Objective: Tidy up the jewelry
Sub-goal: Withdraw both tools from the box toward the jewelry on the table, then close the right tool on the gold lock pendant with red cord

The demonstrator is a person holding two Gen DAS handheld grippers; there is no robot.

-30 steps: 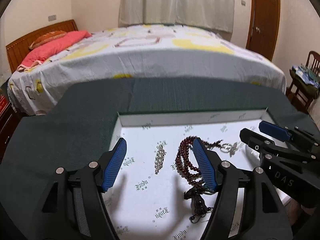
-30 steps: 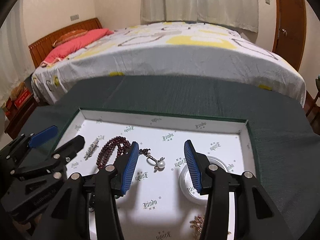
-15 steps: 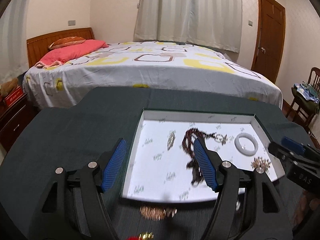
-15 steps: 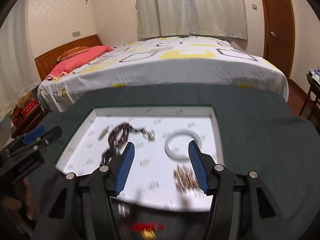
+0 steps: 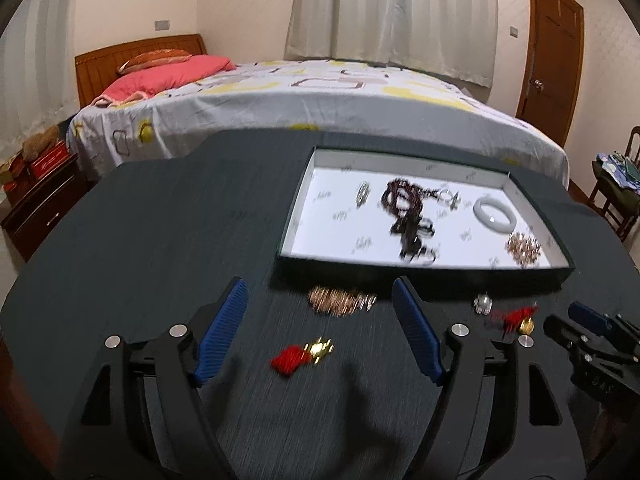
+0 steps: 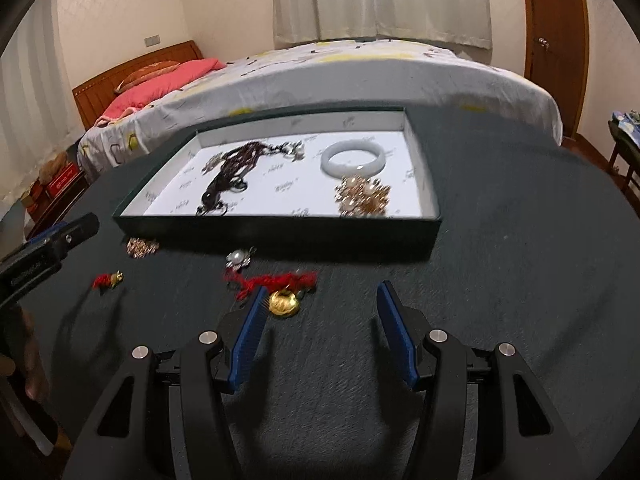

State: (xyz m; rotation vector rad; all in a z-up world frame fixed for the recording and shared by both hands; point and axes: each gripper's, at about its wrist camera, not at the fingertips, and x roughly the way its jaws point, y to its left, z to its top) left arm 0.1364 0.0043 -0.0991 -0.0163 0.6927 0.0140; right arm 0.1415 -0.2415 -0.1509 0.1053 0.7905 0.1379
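Bedroom setting: dark counter (image 5: 160, 240) in front of a bed (image 5: 320, 112) with a patterned cover, curtains and a wooden door behind

Left gripper (image 5: 320, 308): jaws wide apart and have just been opening further; nothing gripped. On the counter between the blue pads (image 5: 224, 332) lies a small red tassel with a gold charm (image 5: 304, 354); just beyond it a rose-gold chain pile (image 5: 340, 300), blurred

Right gripper (image 6: 320, 304): jaws stand moderately open, having just opened a little; nothing gripped. A gold pendant on a red cord (image 6: 284, 302) lies on the counter at the tip of its left pad, whether touching cannot be told. Beyond it a pearl brooch (image 6: 238, 259), loose on the counter

Shallow dark tray (image 6: 280, 236) with a white printed lining sits farther out, near the bed side. Inside: dark red bead strand (image 6: 236, 168) toward the left, small silver piece (image 5: 362, 194) left of that, white bangle (image 6: 354, 158) to the right, gold cluster piece (image 6: 364, 196) just in front of the bangle at the near right

Four loose pieces lie on the counter outside the tray, along its near wall

Motion blur over the near items
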